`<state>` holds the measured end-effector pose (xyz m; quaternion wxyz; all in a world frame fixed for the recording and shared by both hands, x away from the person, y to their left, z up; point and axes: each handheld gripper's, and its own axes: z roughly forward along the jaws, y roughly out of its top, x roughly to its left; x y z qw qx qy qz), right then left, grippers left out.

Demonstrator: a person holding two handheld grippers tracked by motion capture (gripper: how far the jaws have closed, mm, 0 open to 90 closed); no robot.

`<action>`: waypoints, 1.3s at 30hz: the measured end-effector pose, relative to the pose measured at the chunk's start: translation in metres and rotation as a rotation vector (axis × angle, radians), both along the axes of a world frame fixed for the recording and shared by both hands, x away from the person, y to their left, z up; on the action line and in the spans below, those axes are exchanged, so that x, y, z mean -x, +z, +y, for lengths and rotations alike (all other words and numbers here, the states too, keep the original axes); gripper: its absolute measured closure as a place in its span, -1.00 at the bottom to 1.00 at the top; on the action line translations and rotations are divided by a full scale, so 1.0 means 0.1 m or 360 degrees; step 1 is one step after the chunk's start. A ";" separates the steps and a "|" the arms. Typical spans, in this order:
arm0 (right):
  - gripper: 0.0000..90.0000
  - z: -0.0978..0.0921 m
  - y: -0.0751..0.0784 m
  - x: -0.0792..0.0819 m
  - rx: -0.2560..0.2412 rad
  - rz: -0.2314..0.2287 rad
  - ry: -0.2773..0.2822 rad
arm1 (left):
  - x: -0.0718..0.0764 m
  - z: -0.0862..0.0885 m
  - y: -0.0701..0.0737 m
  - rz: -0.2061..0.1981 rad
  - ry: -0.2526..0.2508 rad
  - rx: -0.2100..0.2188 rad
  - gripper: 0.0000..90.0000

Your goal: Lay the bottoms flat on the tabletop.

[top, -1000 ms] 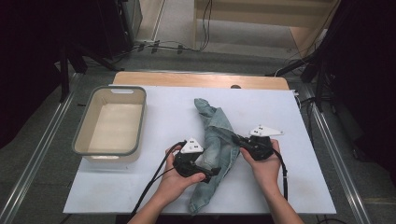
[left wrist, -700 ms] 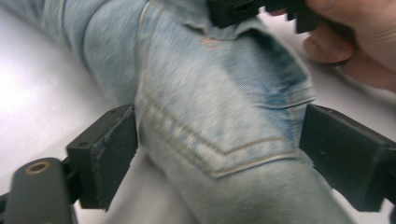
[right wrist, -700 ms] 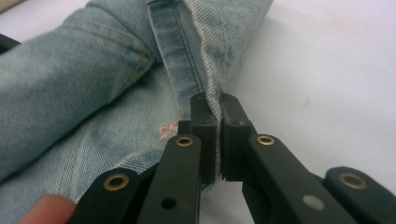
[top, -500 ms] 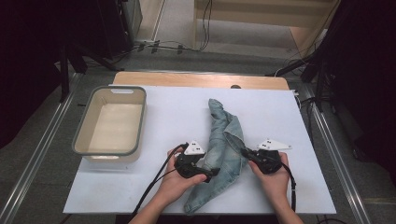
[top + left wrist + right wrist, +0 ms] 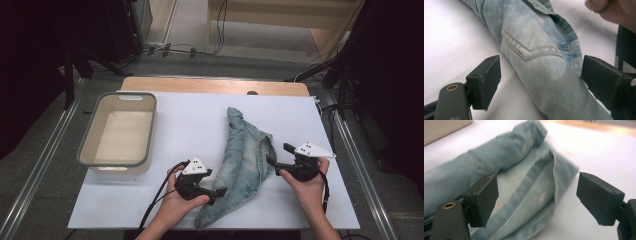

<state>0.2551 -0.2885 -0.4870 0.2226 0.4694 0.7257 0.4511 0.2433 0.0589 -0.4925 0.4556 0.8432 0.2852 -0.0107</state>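
Denim jeans (image 5: pixel 245 165) | long axis near-to-far, leaning right | left tool (image 5: pixel 212 192) spread | right tool (image 5: pixel 279 156) spread

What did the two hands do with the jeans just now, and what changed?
Both grippers have let go of the jeans and backed off. The left gripper slid toward the person, the right gripper out to the right; both jaws stand open. The jeans shifted slightly and now lie loose. The bin and white table stayed put.
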 end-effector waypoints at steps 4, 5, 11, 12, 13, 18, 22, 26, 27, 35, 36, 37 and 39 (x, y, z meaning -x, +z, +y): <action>-0.63 0.01 0.08 -0.25 0.0018 0.0007 0.0001 | 0.11 0.01 0.01 -0.0005 -0.0015 -0.0001 -0.68; -0.62 0.03 0.09 -0.32 0.0030 0.0013 0.0005 | 0.15 0.01 0.02 -0.0012 -0.0017 0.0003 -0.68; -0.51 0.14 0.05 -0.74 0.0062 0.0086 0.0093 | 0.29 0.04 0.04 -0.0022 -0.0035 -0.0003 -0.69; -0.51 0.16 0.04 -0.81 0.0074 0.0100 0.0090 | 0.31 0.05 0.04 -0.0019 -0.0029 -0.0002 -0.69; -0.51 0.17 0.02 -0.86 0.0075 0.0114 0.0086 | 0.33 0.05 0.03 -0.0020 -0.0021 -0.0004 -0.69; -0.52 0.25 -0.04 -1.09 0.0118 0.0160 0.0059 | 0.39 0.08 -0.04 -0.0002 -0.0006 -0.0027 -0.69; -0.49 0.29 -0.13 -1.20 0.0103 0.0227 0.0077 | 0.45 0.09 -0.08 -0.0024 0.0007 -0.0075 -0.67; -0.48 0.34 -0.22 -1.28 0.0157 0.0284 0.0092 | 0.49 0.04 -0.13 -0.0065 -0.0018 -0.0146 -0.65; -0.48 0.34 -0.24 -1.29 0.0167 0.0287 0.0085 | 0.50 0.02 -0.14 -0.0074 -0.0018 -0.0164 -0.63; -0.22 0.38 -0.33 -1.33 0.0179 0.0306 0.0088 | 0.51 0.03 -0.14 -0.0146 0.0034 -0.0200 -0.22; -0.18 0.38 -0.34 -1.33 0.0187 0.0310 0.0102 | 0.51 0.03 -0.15 -0.0150 0.0050 -0.0211 -0.16; -0.15 0.39 -0.34 -1.33 0.0188 0.0312 0.0108 | 0.50 0.04 -0.16 -0.0138 0.0057 -0.0215 -0.10; -0.08 0.39 -0.35 -1.33 0.0191 0.0317 0.0109 | 0.49 0.05 -0.16 -0.0108 0.0060 -0.0201 0.03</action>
